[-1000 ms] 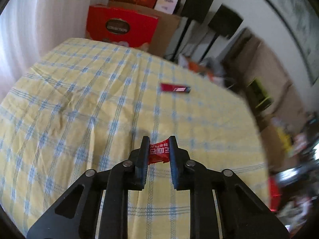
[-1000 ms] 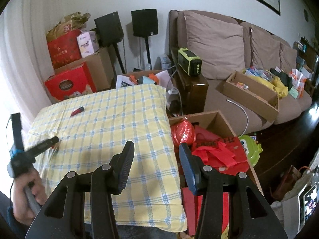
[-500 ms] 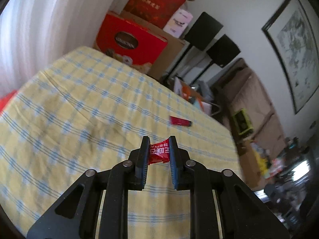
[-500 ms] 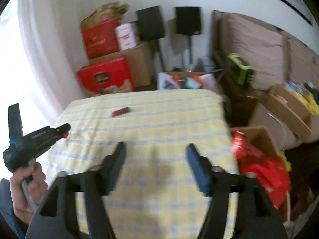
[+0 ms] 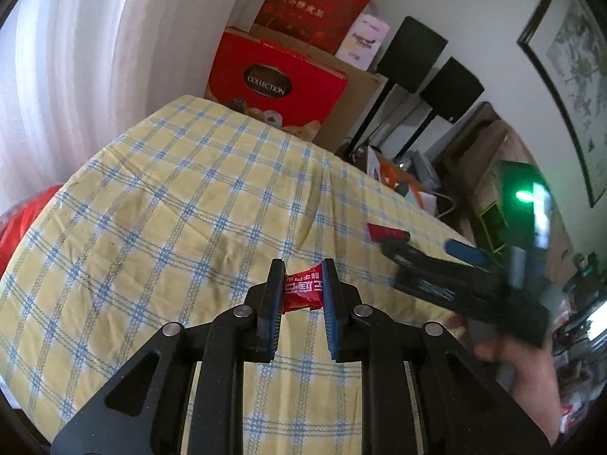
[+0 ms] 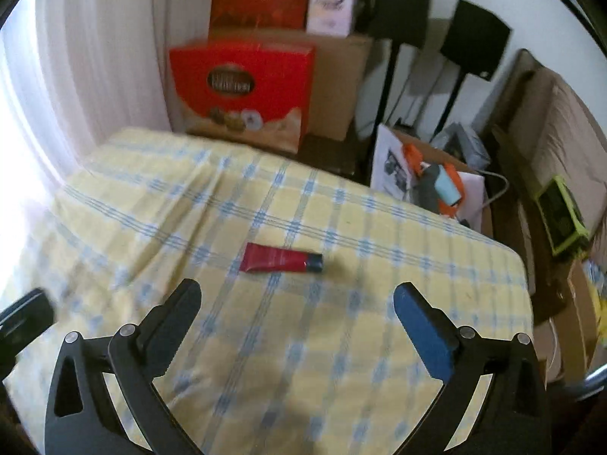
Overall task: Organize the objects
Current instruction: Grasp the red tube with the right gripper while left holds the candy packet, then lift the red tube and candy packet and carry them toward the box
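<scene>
My left gripper [image 5: 302, 278] is shut on a small red candy wrapper [image 5: 303, 294] and holds it above the yellow and blue checked tablecloth [image 5: 170, 208]. A red tube with a dark cap [image 6: 282, 258] lies flat on the cloth [image 6: 341, 360]. My right gripper [image 6: 297, 294] hovers just short of it. Its jaws are opening wide, with only cloth between the pads. In the left wrist view the right gripper [image 5: 419, 244] reaches in from the right, blurred, and covers part of the red tube [image 5: 387, 232]. The left gripper's tip [image 6: 22, 314] shows at the left edge of the right wrist view.
Behind the table stand a red gift box [image 5: 277, 83], cardboard boxes and two black speakers on stands [image 5: 411, 58]. A white curtain hangs at the left. To the right are an open box of clutter [image 6: 428, 182], a green device [image 6: 561, 216] and a brown sofa [image 6: 561, 121].
My right gripper swung from the sofa side to over the table, dropped toward the red tube and opened much wider. My left gripper kept its hold on the candy and shifted a little.
</scene>
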Demonstrator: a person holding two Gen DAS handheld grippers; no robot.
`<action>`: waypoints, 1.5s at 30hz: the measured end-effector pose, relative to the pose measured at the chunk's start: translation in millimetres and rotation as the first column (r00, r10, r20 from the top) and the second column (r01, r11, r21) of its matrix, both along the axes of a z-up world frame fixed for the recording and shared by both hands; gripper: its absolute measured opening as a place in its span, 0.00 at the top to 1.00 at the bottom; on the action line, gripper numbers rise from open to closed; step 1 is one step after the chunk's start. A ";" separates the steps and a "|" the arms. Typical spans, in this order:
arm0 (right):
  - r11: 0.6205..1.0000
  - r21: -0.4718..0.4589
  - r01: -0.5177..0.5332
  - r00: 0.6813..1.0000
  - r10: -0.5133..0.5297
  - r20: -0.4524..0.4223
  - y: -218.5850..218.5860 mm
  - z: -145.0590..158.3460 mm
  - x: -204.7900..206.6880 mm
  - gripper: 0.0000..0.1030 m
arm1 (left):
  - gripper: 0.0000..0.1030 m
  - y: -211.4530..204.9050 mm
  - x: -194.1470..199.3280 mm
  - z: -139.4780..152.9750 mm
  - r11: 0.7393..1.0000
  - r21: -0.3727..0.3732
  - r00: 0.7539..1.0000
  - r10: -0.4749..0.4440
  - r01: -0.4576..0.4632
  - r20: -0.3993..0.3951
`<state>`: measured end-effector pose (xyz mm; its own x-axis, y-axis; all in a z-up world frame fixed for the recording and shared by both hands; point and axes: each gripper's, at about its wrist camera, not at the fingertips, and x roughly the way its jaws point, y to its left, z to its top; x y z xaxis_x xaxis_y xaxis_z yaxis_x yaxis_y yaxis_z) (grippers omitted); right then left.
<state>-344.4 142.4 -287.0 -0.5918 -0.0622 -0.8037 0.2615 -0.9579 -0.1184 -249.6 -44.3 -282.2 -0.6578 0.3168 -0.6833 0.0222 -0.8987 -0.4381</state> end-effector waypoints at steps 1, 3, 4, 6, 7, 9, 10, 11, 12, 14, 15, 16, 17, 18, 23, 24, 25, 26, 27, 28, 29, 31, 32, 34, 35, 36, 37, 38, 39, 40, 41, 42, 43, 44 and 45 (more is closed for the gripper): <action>1.000 0.009 -0.006 1.000 0.006 0.014 -2.1 -7.9 -5.3 0.01 | 0.83 0.1 -1.0 -2.0 1.000 0.004 1.000 -0.005 0.005 0.008; 1.000 0.022 -0.020 1.000 0.020 0.011 -5.8 -15.8 -7.7 0.01 | 0.83 0.0 -2.7 -4.1 1.000 0.010 1.000 -0.006 0.006 0.017; 0.999 0.035 -0.029 0.999 0.029 0.014 -8.6 -20.5 -8.3 0.03 | 0.83 0.4 -2.9 -4.5 1.000 0.009 1.000 -0.007 0.007 0.020; 1.000 0.007 -0.030 1.000 0.030 0.009 -9.0 -22.4 -10.0 0.05 | 0.83 2.7 -2.6 -4.3 1.000 0.007 1.000 -0.014 0.014 0.019; 0.999 -0.029 -0.029 0.999 0.030 0.022 -7.8 -23.0 -12.6 0.09 | 0.83 4.2 -2.3 -4.0 1.000 0.005 1.000 -0.017 0.017 0.018; 0.996 -0.080 -0.024 0.999 0.026 0.034 -5.3 -22.0 -13.6 0.20 | 0.83 7.5 -1.1 -2.8 1.000 0.000 1.000 -0.026 0.026 0.012; 0.998 -0.067 -0.021 1.000 0.022 0.014 -7.4 -20.3 -12.3 0.29 | 0.83 9.0 -0.7 -2.3 1.000 -0.002 0.999 -0.031 0.031 0.011; 0.997 -0.066 -0.031 0.999 0.032 0.010 -10.5 -19.5 -12.1 0.42 | 0.83 10.7 -0.5 -1.4 0.999 -0.005 0.999 -0.038 0.038 0.010; 0.997 -0.067 -0.042 0.999 0.043 0.012 -13.8 -18.5 -11.0 0.43 | 0.83 11.9 0.1 -0.7 0.999 -0.007 0.999 -0.041 0.041 0.008; 0.999 -0.023 -0.041 0.999 0.040 -0.005 -20.9 -17.1 -6.6 0.43 | 0.83 13.8 1.3 0.9 0.999 -0.011 0.999 -0.043 0.043 0.005; 0.999 -0.005 -0.044 0.999 0.044 -0.016 -23.7 -16.7 -3.7 0.43 | 0.83 14.1 1.6 1.7 0.999 -0.014 0.999 -0.043 0.043 0.002; 0.999 0.007 -0.044 0.999 0.044 -0.025 -26.2 -16.5 -0.3 0.43 | 0.83 14.1 2.3 2.6 0.999 -0.018 0.999 -0.041 0.041 0.000; 0.999 0.002 -0.047 0.999 0.047 -0.025 -26.6 -16.1 1.8 0.43 | 0.83 13.9 2.8 3.6 0.999 -0.024 0.999 -0.038 0.038 -0.003; 0.999 -0.009 -0.044 0.999 0.043 -0.026 -26.7 -15.4 4.8 0.43 | 0.83 13.5 3.2 4.7 0.999 -0.028 0.999 -0.035 0.035 -0.006; 0.996 -0.091 -0.007 0.998 0.002 -0.061 -16.7 -1.7 20.4 0.43 | 0.83 13.7 3.7 6.7 0.999 -0.038 1.000 -0.028 0.028 -0.008; 0.995 -0.101 -0.003 0.998 -0.004 -0.066 -14.9 2.1 23.4 0.43 | 0.83 14.2 3.9 7.2 0.999 -0.043 1.000 -0.030 0.030 -0.009; 0.994 -0.107 0.001 0.997 -0.009 -0.074 -13.3 6.7 27.3 0.43 | 0.83 15.7 4.5 8.2 0.998 -0.048 0.999 -0.032 0.031 -0.012; 0.994 -0.110 0.004 0.996 -0.014 -0.085 -11.7 12.1 31.8 0.44 | 0.83 17.7 5.4 10.0 0.998 -0.053 0.999 -0.034 0.033 -0.017; 0.994 -0.113 0.007 0.995 -0.017 -0.094 -10.1 17.1 36.3 0.44 | 0.83 18.9 6.3 11.5 0.998 -0.057 0.999 -0.036 0.035 -0.022; 0.992 -0.125 0.009 0.994 -0.023 -0.108 -7.0 24.7 42.8 0.44 | 0.83 20.2 7.4 13.4 0.998 -0.059 0.999 -0.038 0.036 -0.030; 0.991 -0.136 0.013 0.992 -0.029 -0.121 -4.5 30.6 48.6 0.44 | 0.83 22.1 9.4 16.6 0.997 -0.065 0.998 -0.042 0.039 -0.049; 0.986 -0.165 0.031 0.985 -0.058 -0.163 3.7 44.7 63.3 0.44 | 0.83 25.5 13.5 22.9 0.996 -0.083 0.995 -0.049 0.042 -0.086; 0.982 -0.180 0.055 0.975 -0.091 -0.201 9.2 52.5 73.7 0.44 | 0.83 27.6 15.9 26.8 0.995 -0.097 0.993 -0.049 0.039 -0.104; 0.975 -0.203 0.088 0.957 -0.139 -0.254 19.8 64.1 89.9 0.44 | 0.83 30.0 19.5 31.6 0.993 -0.110 0.990 -0.050 0.035 -0.130; 0.971 -0.220 0.096 0.949 -0.156 -0.273 25.4 69.1 98.0 0.44 | 0.83 31.6 21.1 33.8 0.992 -0.120 0.989 -0.049 0.033 -0.141; 0.967 -0.232 0.102 0.943 -0.168 -0.286 29.7 72.8 102.9 0.44 | 0.83 32.6 21.7 34.7 0.991 -0.130 0.989 -0.045 0.027 -0.144; 0.963 -0.246 0.105 0.939 -0.178 -0.295 35.8 77.1 108.9 0.44 | 0.83 33.7 21.9 35.1 0.990 -0.142 0.989 -0.039 0.019 -0.143; 0.960 -0.257 0.106 0.938 -0.183 -0.296 39.8 79.5 112.7 0.44 | 0.83 34.7 22.0 35.1 0.988 -0.153 0.989 -0.034 0.013 -0.141; 0.957 -0.270 0.107 0.938 -0.187 -0.292 43.6 80.9 116.6 0.44 | 0.83 35.5 22.0 35.1 0.987 -0.158 0.989 -0.034 0.011 -0.141; 0.953 -0.285 0.104 0.942 -0.187 -0.279 48.0 81.5 120.3 0.44 | 0.83 36.2 21.8 34.8 0.987 -0.163 0.990 -0.034 0.010 -0.140; 0.949 -0.299 0.101 0.945 -0.186 -0.269 51.0 81.3 123.3 0.44 | 0.83 37.1 21.5 34.3 0.986 -0.167 0.990 -0.035 0.011 -0.139; 0.943 -0.319 0.098 0.946 -0.188 -0.264 55.0 80.5 127.3 0.44 | 0.83 37.6 21.7 34.0 0.986 -0.165 0.989 -0.040 0.016 -0.142; 0.936 -0.338 0.097 0.948 -0.191 -0.256 59.8 79.1 132.1 0.44 | 0.83 38.6 22.1 33.6 0.987 -0.160 0.988 -0.046 0.022 -0.148; 0.934 -0.343 0.100 0.948 -0.194 -0.252 63.0 77.7 135.7 0.44 | 0.83 39.8 23.5 33.3 0.987 -0.158 0.986 -0.050 0.025 -0.157; 0.934 -0.339 0.109 0.946 -0.203 -0.254 65.7 76.3 139.8 0.44 | 0.83 41.6 24.5 34.0 0.987 -0.160 0.985 -0.052 0.025 -0.163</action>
<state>-204.6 208.1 -210.7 -0.8126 -0.1737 -0.5564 0.1066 -0.9827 0.1512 -225.1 -2.7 -248.1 -0.7557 0.2416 -0.6087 -0.0751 -0.9553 -0.2859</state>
